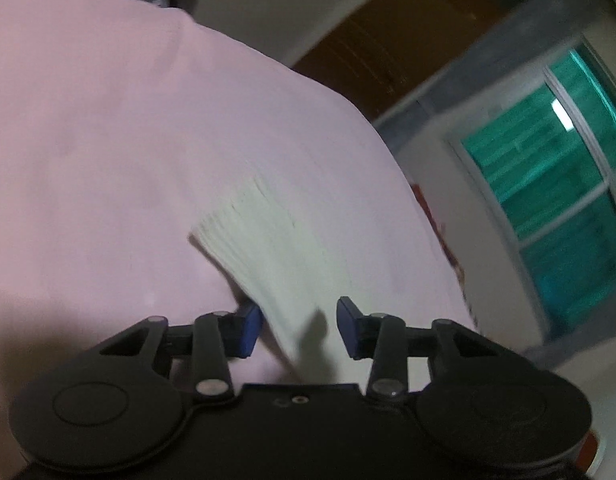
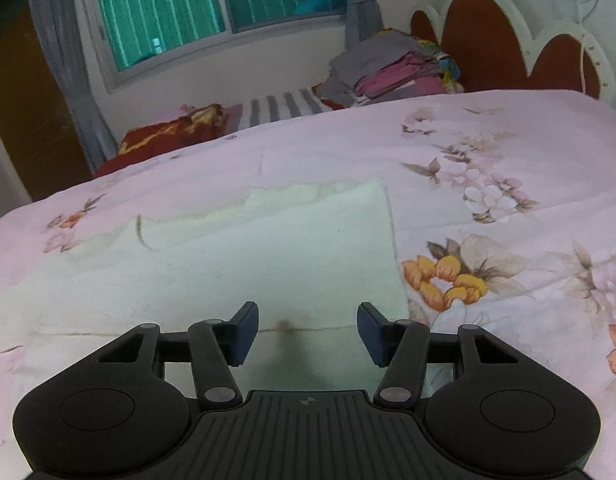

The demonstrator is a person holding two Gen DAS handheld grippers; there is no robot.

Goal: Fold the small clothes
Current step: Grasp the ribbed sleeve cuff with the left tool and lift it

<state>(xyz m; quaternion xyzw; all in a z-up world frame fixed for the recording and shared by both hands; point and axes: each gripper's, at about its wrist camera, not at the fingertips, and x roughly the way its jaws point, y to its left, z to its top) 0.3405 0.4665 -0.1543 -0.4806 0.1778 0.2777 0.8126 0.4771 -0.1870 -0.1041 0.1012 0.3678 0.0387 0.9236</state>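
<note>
Your left tool (image 1: 299, 328) is spread wide with a strip of the pale cloth (image 1: 264, 240) running between its blue pads (image 1: 250, 330), but the jaws are not closed on it. That view is blurred, so I cannot tell whether the fabric touches either pad. Your right tool (image 2: 307, 332) is also spread wide and holds nothing; it hangs low over the near part of the same cloth (image 2: 268, 256), which lies mostly flat on the floral bedspread (image 2: 487, 208), with a rumpled far edge and a straight right edge.

To fold well, I would pinch a corner or edge with each tool, taking only the cloth and not the bedspread beneath, lift both sides level, and lay the edge squarely over the opposite one.

No container is in sight. A pile of clothes (image 2: 391, 68) rests by the headboard (image 2: 487, 36), well apart.
</note>
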